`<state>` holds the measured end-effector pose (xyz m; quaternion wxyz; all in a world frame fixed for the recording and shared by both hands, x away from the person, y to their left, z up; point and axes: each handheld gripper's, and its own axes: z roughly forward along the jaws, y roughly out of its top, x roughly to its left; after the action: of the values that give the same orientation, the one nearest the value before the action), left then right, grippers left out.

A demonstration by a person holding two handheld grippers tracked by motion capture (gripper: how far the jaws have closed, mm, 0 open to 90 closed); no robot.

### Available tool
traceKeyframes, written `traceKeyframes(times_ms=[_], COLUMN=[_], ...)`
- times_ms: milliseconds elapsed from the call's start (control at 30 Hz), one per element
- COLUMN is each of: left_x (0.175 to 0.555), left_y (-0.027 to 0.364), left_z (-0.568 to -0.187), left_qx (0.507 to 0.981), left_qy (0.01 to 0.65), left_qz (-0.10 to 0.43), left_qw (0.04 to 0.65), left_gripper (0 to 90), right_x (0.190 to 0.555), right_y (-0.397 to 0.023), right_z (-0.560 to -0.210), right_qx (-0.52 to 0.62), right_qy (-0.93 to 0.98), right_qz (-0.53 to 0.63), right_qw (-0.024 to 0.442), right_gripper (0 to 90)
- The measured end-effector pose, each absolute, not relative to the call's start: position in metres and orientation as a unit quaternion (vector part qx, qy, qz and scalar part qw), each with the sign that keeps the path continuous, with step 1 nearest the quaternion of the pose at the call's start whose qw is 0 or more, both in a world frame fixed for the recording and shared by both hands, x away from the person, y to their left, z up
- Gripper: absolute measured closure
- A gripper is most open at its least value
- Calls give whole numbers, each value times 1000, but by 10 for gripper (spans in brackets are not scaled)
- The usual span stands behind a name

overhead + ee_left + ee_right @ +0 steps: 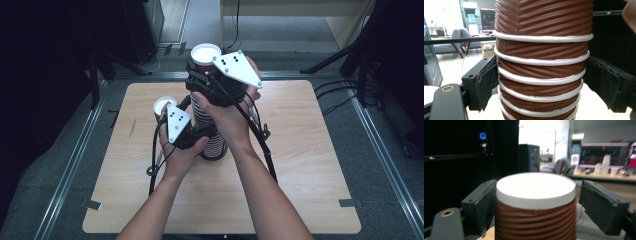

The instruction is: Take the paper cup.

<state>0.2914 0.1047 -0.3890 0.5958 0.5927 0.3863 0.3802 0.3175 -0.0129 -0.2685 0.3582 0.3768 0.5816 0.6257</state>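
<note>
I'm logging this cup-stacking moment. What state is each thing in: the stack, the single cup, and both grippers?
Cup stack: upright on the table, tall, cups nested.
Top cup: upright at the top of the stack, between the right gripper's fingers.
Single cup: upright on the table, left of the stack.
Left gripper: fingers pressed on the stack's sides.
Right gripper: fingers around the top cup, right one apart from it.

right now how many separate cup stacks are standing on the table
2. A tall stack of brown cups stands in the middle; a shorter white-topped one stands just left of it, partly hidden by the left hand, so it may be a single cup.
</note>
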Motion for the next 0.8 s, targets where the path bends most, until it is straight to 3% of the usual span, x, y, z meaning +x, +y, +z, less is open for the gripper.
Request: traceKeyframes(times_ms=[800], left_x=[290], left_y=[108], left_z=[-388], left_qx=[594], left_qy=[392], left_qz=[373], left_qw=[595], left_gripper=[166], right_x=[318], right_y=[-10], right_z=[-256], right_qx=[375], right_qy=[589], right_qz=[622], right_qw=[355], right_gripper=[272])
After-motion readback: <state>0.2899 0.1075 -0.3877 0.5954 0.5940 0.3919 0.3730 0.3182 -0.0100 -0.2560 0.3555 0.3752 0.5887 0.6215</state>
